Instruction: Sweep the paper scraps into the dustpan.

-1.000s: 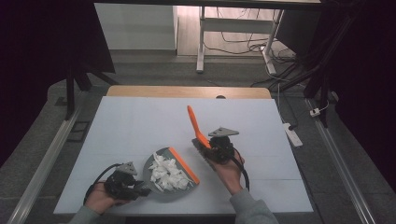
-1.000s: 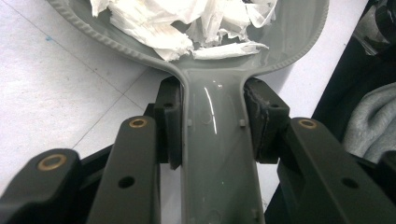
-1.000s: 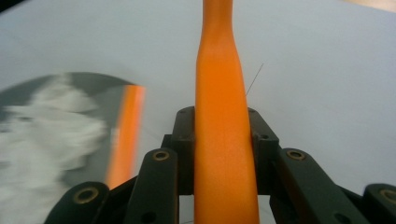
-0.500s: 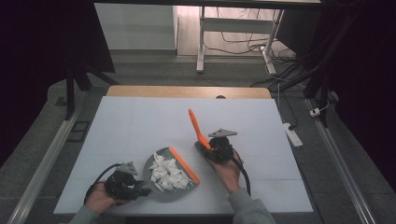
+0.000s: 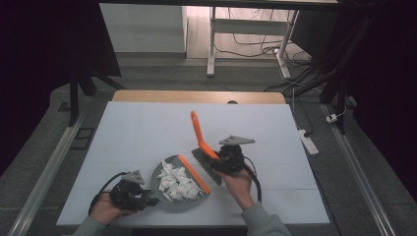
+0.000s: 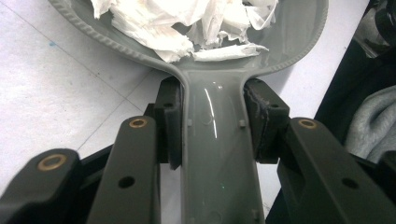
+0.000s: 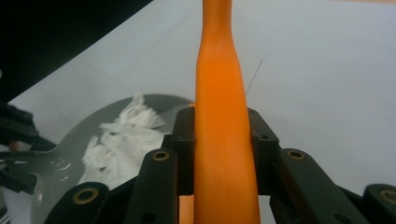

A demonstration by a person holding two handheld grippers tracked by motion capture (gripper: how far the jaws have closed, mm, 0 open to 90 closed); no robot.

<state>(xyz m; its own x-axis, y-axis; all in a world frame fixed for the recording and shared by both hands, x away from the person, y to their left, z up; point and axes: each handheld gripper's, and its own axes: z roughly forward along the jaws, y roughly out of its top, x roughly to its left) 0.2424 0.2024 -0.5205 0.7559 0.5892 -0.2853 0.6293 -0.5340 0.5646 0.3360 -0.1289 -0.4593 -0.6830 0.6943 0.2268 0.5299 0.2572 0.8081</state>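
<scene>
Now left tool [image 5: 129, 192] low, clamps dustpan [image 5: 180, 184] handle; right tool [image 5: 227, 160] grips upright brush [image 5: 201, 140].

Left claw [image 6: 212, 135] clamped on grey dustpan [image 6: 212, 154] handle; torn white paper [image 6: 187, 23] heaped in pan (table [image 6: 60, 88] white).

Lab-like recording space, white-topped table [image 5: 147, 132], metal rails [image 5: 46, 169], loose floor cables [image 5: 255, 46], power strip [image 5: 306, 140], dark surroundings

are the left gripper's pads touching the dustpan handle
Touching. In the left gripper view, both black pads press flat against the sides of the grey dustpan handle, with no gap on either side. The left gripper is clamped on it.
</scene>
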